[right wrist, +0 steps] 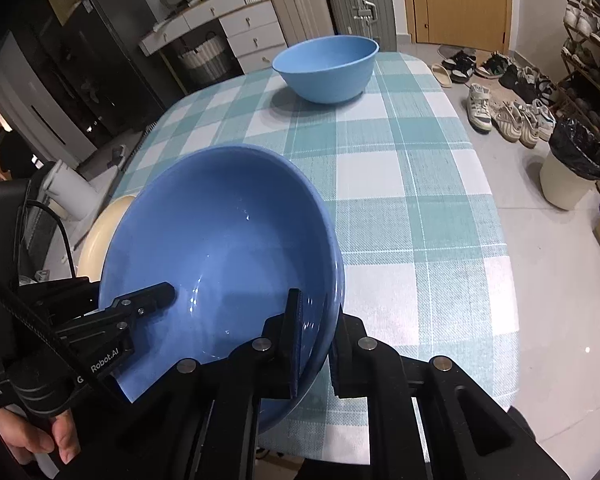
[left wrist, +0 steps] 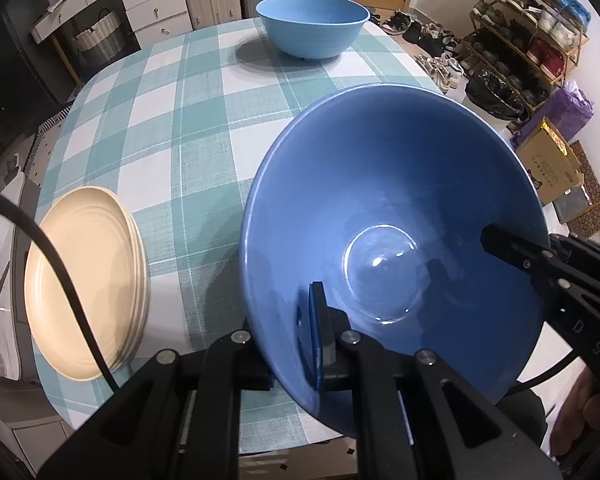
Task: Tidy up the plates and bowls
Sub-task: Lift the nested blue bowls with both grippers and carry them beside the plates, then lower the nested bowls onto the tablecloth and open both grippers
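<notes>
Both pairs of fingers are clamped on the rim of the same dark blue bowl [left wrist: 396,216]. The left gripper [left wrist: 300,344] pinches the bowl's near-left wall, one pad inside the bowl and the other outside it. The right gripper [right wrist: 316,344] grips the opposite, right-hand wall the same way, with its blue-faced pad pressed against the inner surface. In the left wrist view the right gripper's inner finger reaches in over the rim from the right; in the right wrist view the left gripper's finger does likewise from the left.

The bowl is tilted, its open side turned toward the cameras, at the near part of the worktop [right wrist: 412,200], which is covered with a teal and white checked cloth. Whether its base touches the cloth cannot be told.

A light blue bowl [left wrist: 312,24] stands upright at the far end of the worktop, well apart from the held one. A stack of cream plates [left wrist: 88,296] lies at the near left edge, just beside the dark bowl. A hand [right wrist: 48,440] grips the left gripper's handle.
</notes>
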A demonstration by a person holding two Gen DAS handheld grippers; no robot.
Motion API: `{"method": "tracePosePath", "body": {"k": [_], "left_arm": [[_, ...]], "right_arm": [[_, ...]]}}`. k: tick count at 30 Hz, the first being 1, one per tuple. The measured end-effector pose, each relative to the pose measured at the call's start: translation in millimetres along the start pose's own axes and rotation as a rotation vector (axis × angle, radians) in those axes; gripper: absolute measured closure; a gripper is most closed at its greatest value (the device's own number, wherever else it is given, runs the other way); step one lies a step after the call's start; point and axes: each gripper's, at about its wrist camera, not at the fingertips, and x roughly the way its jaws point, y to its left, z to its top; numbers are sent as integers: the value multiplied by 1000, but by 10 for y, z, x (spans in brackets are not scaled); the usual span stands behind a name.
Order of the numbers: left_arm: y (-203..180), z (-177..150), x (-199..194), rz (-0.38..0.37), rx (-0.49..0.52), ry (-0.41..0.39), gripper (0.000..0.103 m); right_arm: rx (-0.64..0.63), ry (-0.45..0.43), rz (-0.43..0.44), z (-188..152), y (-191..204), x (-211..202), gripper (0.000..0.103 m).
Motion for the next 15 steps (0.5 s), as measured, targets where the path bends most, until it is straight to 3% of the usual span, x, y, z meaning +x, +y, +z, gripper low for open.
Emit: {"method": "tracePosePath", "body": {"k": [7,15], "left_arm": [[-110,23,-63,55,47,-18,93],[-207,47,-125,119,103,-36,87]], "right_arm": [[13,-63,3,-76,-49,-2,91],[42,-62,32,-86,-101,28,91]]}}
